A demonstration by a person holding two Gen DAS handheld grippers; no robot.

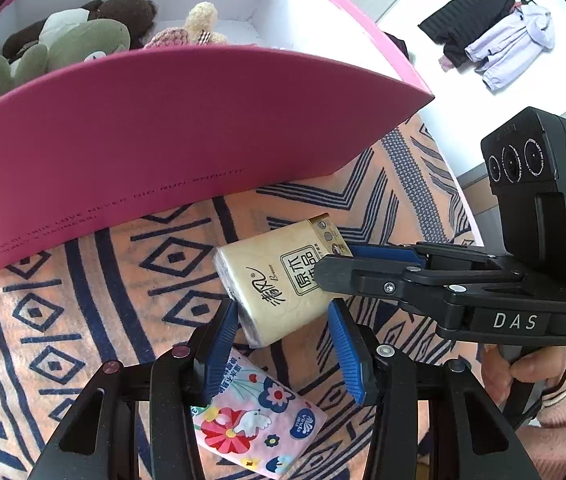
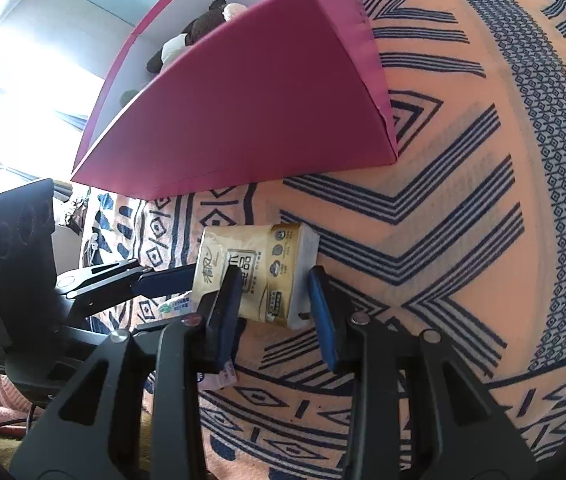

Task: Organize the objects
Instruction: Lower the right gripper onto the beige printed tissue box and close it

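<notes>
A beige tissue pack [image 1: 279, 280] lies on the patterned cloth in front of a pink box [image 1: 187, 120]. My left gripper [image 1: 283, 320] is open, its blue fingertips on either side of the pack's near end. My right gripper [image 1: 337, 258] comes in from the right, its jaws around the pack's far end. In the right wrist view the right gripper [image 2: 275, 292] is open around the pack [image 2: 259, 272], and the left gripper's finger [image 2: 163, 282] reaches it from the left. A floral pink tissue pack [image 1: 259, 420] lies under my left gripper.
The pink box holds plush toys: a green one [image 1: 63, 52], a brown bear [image 1: 127, 12] and a cream one [image 1: 199, 24]. The orange and navy patterned cloth [image 2: 443, 200] covers the surface. Coats hang on a rack [image 1: 495, 28] at the far wall.
</notes>
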